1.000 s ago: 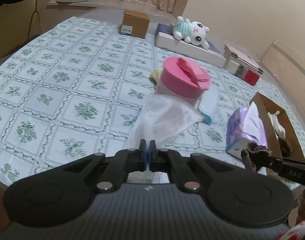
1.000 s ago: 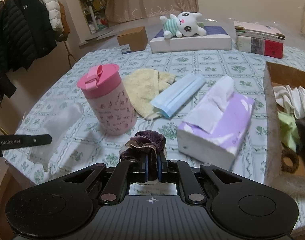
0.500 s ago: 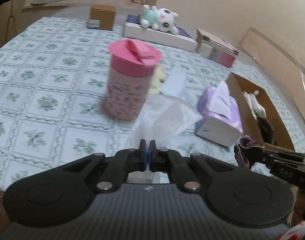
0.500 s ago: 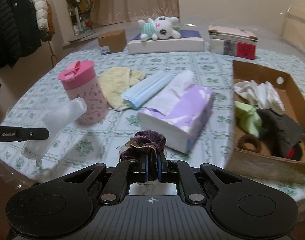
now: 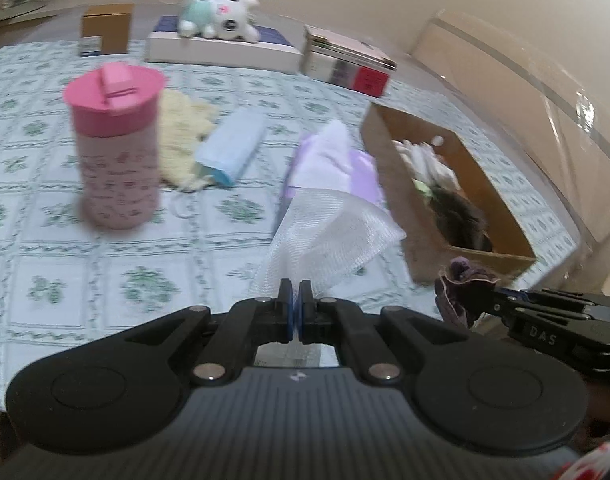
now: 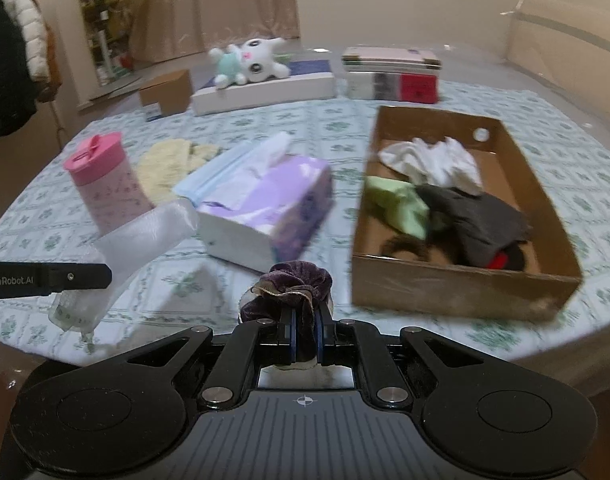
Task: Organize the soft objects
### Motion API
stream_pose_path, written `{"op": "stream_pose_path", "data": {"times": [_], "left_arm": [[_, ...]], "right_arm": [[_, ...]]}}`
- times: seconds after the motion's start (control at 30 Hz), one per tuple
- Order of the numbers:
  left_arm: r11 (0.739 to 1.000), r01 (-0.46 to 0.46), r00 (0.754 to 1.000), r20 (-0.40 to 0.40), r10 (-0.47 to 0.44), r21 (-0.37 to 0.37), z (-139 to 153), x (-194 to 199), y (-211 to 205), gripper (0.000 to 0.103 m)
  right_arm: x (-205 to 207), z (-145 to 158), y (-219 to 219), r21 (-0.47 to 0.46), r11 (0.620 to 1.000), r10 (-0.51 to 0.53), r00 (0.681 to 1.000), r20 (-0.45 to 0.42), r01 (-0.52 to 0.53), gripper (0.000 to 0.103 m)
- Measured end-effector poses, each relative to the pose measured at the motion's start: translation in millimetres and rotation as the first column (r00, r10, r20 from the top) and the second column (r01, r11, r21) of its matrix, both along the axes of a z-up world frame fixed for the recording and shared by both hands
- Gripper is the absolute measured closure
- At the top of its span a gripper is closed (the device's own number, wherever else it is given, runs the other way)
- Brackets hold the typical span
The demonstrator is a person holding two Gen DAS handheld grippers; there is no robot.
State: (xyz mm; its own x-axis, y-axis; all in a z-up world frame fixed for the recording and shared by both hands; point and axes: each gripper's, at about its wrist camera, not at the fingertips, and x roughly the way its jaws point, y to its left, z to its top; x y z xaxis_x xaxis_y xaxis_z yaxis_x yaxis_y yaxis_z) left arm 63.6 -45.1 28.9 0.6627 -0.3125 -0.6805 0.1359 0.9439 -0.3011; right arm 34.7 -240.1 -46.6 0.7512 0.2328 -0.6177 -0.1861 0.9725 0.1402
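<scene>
My left gripper (image 5: 296, 292) is shut on a white mesh pouch (image 5: 329, 236) and holds it above the table; the pouch also shows in the right wrist view (image 6: 145, 236). My right gripper (image 6: 304, 316) is shut on a purple velvet scrunchie (image 6: 293, 284), also seen at the right of the left wrist view (image 5: 463, 284). A cardboard box (image 6: 457, 288) to the right holds white, green and dark cloths. A yellow cloth (image 6: 165, 164) and a blue face mask (image 5: 233, 148) lie on the table.
A pink lidded cup (image 5: 117, 148) stands at the left. A purple tissue pack (image 6: 269, 208) lies mid-table. At the back are a plush toy (image 6: 249, 60) on a white box, a small cardboard box (image 6: 165, 92) and stacked books (image 6: 393, 76).
Both grippers have swung to the right with their loads. The cardboard box now sits closer and more central in both views; the cup has shifted left.
</scene>
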Motion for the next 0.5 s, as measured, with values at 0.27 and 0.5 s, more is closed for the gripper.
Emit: {"op": "stream_pose_path", "data": {"times": [0.27, 0.5], "left_arm": [[0.997, 0.08, 0.997, 0.012, -0.08, 0.009, 5.2, 5.8, -37.5, 0.102], [0.991, 0.134, 0.991, 0.018, -0.134, 0.012, 7.9, 12.5, -66.9, 0.102]], "right_arm": [[-12.2, 0.6, -32.4, -0.005, 0.996, -0.087, 0.996, 0.001, 0.087, 0.094], [-18.9, 1.5, -59.4, -0.006, 0.989, -0.148, 0.989, 0.004, 0.149, 0.094]]}}
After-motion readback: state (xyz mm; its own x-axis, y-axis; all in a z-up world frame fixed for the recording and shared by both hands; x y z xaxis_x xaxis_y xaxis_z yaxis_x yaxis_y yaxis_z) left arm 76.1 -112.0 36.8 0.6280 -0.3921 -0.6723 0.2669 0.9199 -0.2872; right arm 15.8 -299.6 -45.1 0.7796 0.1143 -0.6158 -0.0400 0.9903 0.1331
